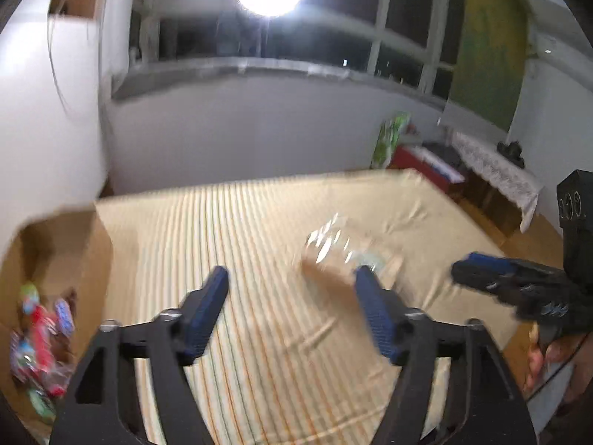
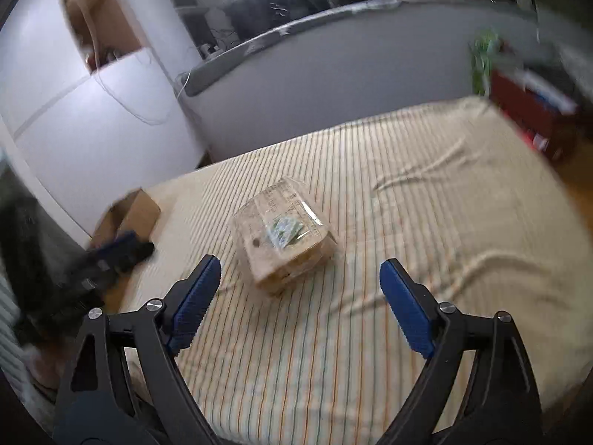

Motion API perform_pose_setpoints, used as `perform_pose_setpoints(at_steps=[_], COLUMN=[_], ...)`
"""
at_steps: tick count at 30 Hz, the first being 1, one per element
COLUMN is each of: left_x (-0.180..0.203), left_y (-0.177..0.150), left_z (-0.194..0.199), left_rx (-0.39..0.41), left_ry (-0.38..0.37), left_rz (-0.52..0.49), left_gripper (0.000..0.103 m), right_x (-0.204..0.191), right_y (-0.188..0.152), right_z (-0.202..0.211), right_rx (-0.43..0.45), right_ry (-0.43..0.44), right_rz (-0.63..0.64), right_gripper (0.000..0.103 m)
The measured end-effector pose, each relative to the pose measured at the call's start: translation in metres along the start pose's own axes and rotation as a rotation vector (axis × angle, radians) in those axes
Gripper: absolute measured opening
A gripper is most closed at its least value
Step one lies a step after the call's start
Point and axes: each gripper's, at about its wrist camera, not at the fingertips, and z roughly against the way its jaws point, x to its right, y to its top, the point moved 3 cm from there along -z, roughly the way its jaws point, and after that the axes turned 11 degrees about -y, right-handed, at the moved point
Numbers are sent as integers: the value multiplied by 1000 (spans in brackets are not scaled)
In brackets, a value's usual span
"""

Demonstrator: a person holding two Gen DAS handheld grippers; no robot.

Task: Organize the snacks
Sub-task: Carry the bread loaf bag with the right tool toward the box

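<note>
Left wrist view. Left gripper (image 1: 291, 278) hangs over a bed with a striped sheet (image 1: 241, 230), jaws spread wide, nothing between the blue pads (image 1: 205, 311). A clear-wrapped pack of biscuits or crackers (image 1: 333, 259) lies on the sheet at about 1 o'clock from the gripper, partly behind the right-hand finger; blurred, so the label is unreadable. At 9 o'clock, at the frame's left edge, an open cardboard box (image 1: 63, 244) sits on the bed by the white wall. Inside it lies a heap of small snack packets (image 1: 40, 337) in red, blue and green wrappers. At 3 o'clock the right gripper (image 1: 481, 270) comes in from the right edge, tips pointing toward the pack but apart from it; from here its jaw gap cannot be judged. Beyond the bed: a dark window (image 1: 281, 44) with a bright lamp glare, and a low bench with a lace cloth (image 1: 493, 174) at 2 o'clock.

Right wrist view. Right gripper (image 2: 300, 278) has its jaws wide apart and empty, blue pads (image 2: 192, 307) flanking bare sheet. The wrapped pack (image 2: 283, 235) lies flat on the striped sheet (image 2: 426, 222) at 12 o'clock, just ahead of the fingertips and slightly left of centre, not touched. It is tan with a small green-and-white label on top. The cardboard box (image 2: 137, 215) stands at 10 o'clock near the bed's far left corner, well apart from the pack. The left gripper (image 2: 126, 248) shows blurred in front of the box. A red crate or box (image 2: 530, 118) stands off the bed at 2 o'clock.
</note>
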Motion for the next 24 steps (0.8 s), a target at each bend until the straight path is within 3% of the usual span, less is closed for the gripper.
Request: perform_pose_setpoints(at_steps=[2, 5, 7, 10, 11, 13, 15, 24], left_x=[-8, -7, -8, -17, -19, -13, -1, 9], left_y=[-5, -1, 8, 11, 10, 9, 11, 37], left_z=[-28, -53, -74, -104, -114, -116, -111, -68], left_rx=[-51, -70, -70, -116, -135, -128, -107, 16], left_ry=[4, -43, -78, -85, -123, -188, -169, -149], left_rz=[28, 59, 90, 123, 135, 130, 79, 45], left_gripper=[72, 72, 72, 72, 73, 72, 70, 69], right_x=[1, -8, -6, 3, 5, 6, 3, -27], right_y=[12, 18, 14, 8, 6, 3, 3, 18], right_z=[-25, -60, -74, -75, -74, -71, -66, -5], right_rx=[-33, -101, -152, -121, -114, -101, -88, 45], right_ry=[5, -26, 22, 68, 77, 81, 82, 89], right_rz=[25, 100, 80, 38, 36, 44, 48, 86], right_gripper=[90, 79, 69, 66, 65, 61, 59, 58])
